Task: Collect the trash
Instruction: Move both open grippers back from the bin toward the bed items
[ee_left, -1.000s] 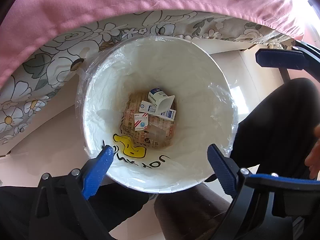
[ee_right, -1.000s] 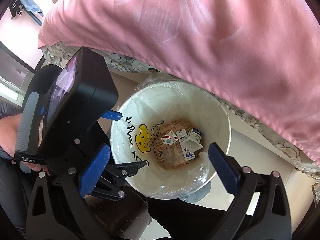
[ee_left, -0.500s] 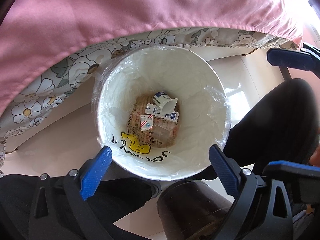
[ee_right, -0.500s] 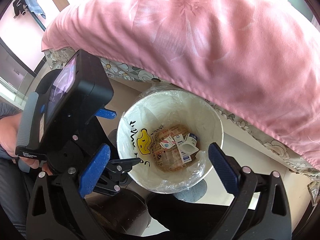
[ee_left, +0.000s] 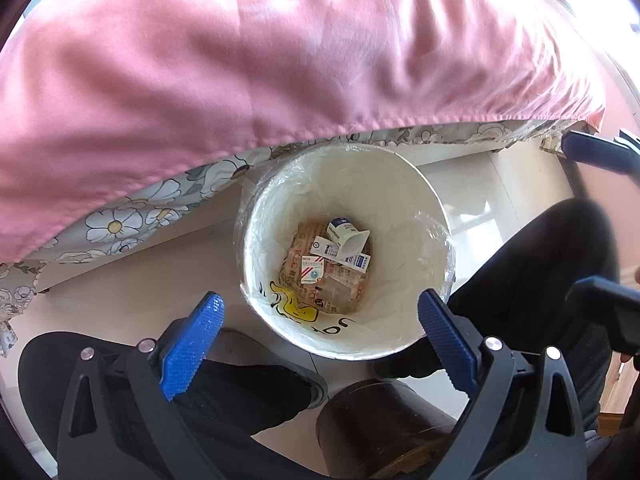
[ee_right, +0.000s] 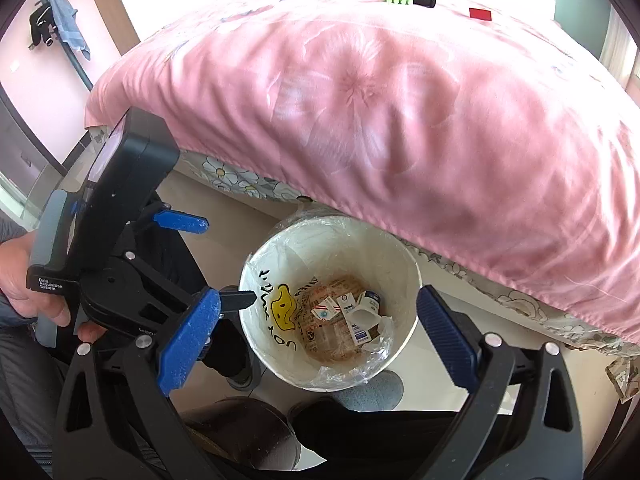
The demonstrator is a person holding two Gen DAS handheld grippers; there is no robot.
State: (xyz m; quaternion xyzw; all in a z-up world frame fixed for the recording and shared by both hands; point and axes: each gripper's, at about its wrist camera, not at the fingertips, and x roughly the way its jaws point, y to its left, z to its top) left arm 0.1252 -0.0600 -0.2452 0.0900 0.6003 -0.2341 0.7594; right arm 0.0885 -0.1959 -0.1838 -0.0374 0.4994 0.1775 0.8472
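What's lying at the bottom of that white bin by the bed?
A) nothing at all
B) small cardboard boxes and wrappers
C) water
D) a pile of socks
B: looking down into the white bin, small boxes lie on printed wrappers at its bottom; both tools hang open and empty above it.

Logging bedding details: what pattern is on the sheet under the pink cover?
White flowers on grey sheet; left wrist view shows it best.

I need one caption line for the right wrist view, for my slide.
Both open grippers, right and left, above a white plastic-lined waste bin holding small cartons, beside a pink-quilted bed.
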